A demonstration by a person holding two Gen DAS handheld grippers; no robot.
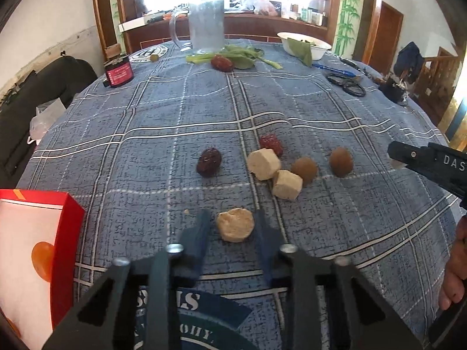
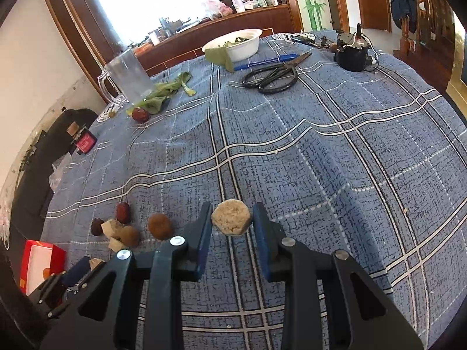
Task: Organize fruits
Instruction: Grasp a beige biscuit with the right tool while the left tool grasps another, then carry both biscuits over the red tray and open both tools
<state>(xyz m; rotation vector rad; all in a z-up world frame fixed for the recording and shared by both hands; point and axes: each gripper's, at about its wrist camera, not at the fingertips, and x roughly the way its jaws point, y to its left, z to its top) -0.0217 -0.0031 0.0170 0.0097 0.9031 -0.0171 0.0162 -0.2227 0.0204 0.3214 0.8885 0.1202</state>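
Note:
On the blue plaid tablecloth lie two beige cut pieces (image 1: 264, 164), two brown round fruits (image 1: 341, 161) and two dark red dates (image 1: 209, 162). My left gripper (image 1: 233, 226) stands around a beige round piece (image 1: 235, 224); the jaws are close on both sides, contact unclear. My right gripper (image 2: 232, 218) stands around another beige piece (image 2: 231, 217) the same way. The right gripper also shows in the left wrist view (image 1: 426, 162). A third date (image 1: 221, 63) lies far off by green leaves.
A red and white box (image 1: 35, 250) stands at the near left. A glass mug (image 1: 205, 26), a white bowl of greens (image 1: 303, 43), scissors (image 2: 274, 74), a blue pen (image 2: 264, 61), a small jar (image 1: 118, 73) and a black device (image 2: 351, 48) sit at the far side.

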